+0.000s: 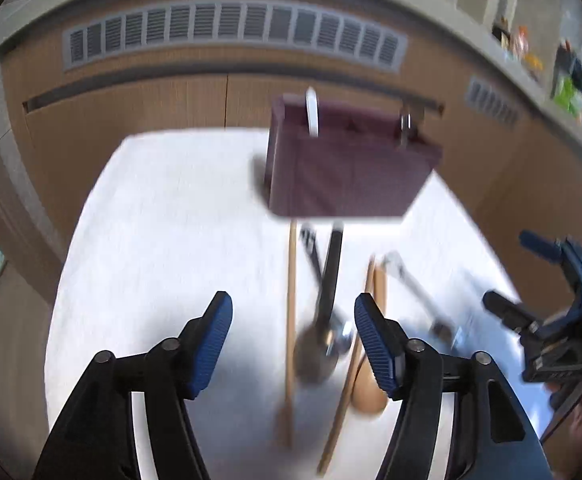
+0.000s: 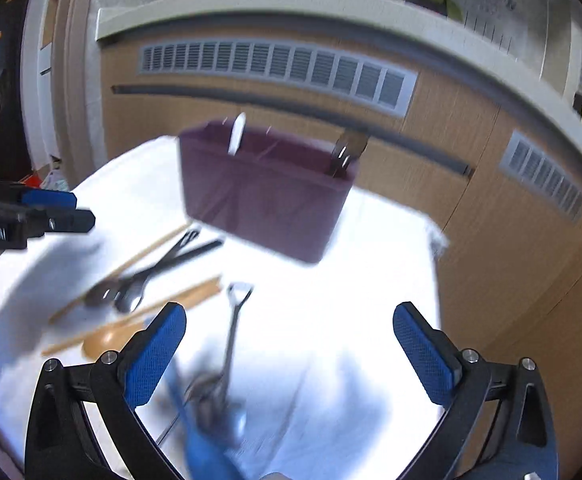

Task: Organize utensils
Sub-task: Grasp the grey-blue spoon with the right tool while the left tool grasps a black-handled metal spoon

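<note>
A dark purple utensil caddy [image 1: 343,168] [image 2: 267,200] stands at the far side of the white table [image 1: 163,220]. A white utensil [image 1: 311,112] and a metal one [image 1: 406,124] stick out of it. Loose utensils lie in front: wooden chopsticks [image 1: 291,320], a black-handled spoon [image 1: 323,344], a wooden spoon [image 1: 371,392] and a metal shovel-handled spoon [image 2: 231,340]. My left gripper [image 1: 293,304] hangs open above the black-handled spoon, holding nothing. My right gripper [image 2: 291,316] is wide open over the shovel-handled spoon, also holding nothing.
Wooden cabinets with grey vent grilles [image 1: 231,32] run behind the table. A blurred blue object [image 2: 207,452] lies at the near edge under the right gripper. The table's right edge [image 2: 431,240] drops off near the cabinet. A shelf with small items [image 1: 563,72] runs at the upper right.
</note>
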Demonstrator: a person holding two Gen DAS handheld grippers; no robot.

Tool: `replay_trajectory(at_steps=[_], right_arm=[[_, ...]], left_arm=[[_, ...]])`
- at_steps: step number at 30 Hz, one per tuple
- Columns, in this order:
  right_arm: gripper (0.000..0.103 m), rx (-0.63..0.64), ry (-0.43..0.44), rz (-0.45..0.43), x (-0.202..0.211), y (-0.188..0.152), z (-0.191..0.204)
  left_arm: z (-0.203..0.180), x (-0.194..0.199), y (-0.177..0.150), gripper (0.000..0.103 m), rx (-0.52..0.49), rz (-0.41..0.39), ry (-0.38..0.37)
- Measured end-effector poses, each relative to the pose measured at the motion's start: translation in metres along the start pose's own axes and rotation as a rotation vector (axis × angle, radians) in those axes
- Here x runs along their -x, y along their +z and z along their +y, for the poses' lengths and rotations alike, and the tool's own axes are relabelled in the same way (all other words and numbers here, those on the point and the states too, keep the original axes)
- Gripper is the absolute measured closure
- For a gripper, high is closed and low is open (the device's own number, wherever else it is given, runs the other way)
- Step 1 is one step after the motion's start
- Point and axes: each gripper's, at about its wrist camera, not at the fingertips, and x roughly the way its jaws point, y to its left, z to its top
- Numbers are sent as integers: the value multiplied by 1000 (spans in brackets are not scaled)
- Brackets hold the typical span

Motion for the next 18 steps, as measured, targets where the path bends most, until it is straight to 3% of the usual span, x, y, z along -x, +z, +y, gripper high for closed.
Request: replay_trajectory(at_steps=[5,7,8,9,12,15,18], right_arm=[[3,83,176,28,1,-23,19],[24,138,202,61,-3,-26,29],[44,163,215,86,-8,-27,34],[57,179,237,123,-15,-26,38],[61,146,310,197,-33,-25,41],[70,133,317,205,-42,-25,43],[73,118,335,200,-46,-22,44]], left_arm=[[2,-5,-32,38,9,79,-5],[5,-6,-40,38,25,99,-13],[6,-7,-42,38,29,107,-13],[6,-8,-43,38,32,113,-12],[9,-11,-46,38,45,126,-10],[11,-12,-48,38,51,130,-7],[12,-15,-47,38,62,137,-14]])
